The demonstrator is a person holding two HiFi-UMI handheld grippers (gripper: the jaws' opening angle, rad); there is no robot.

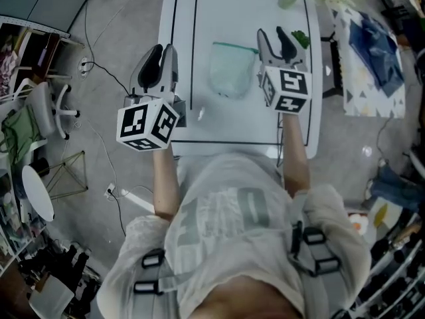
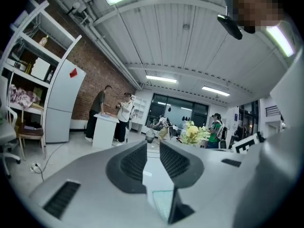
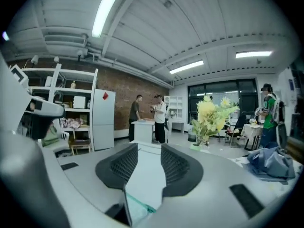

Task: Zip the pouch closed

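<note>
White table (image 1: 199,45) with a black outline stands on a grey floor (image 1: 113,38). Left hand-held gripper (image 1: 161,52) and right hand-held gripper (image 1: 277,35) hover above it, jaws moderately apart and empty. Between them the translucent, green-zippered pouch (image 1: 231,70) lies flat on the table.

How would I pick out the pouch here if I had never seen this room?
Look at the long white table edged with a black line. Inside that line, nearer the right tongs than the left tongs, lies the pouch. It is a pale, see-through bag, and nothing else there has its green zip strip along the far edge.
</note>
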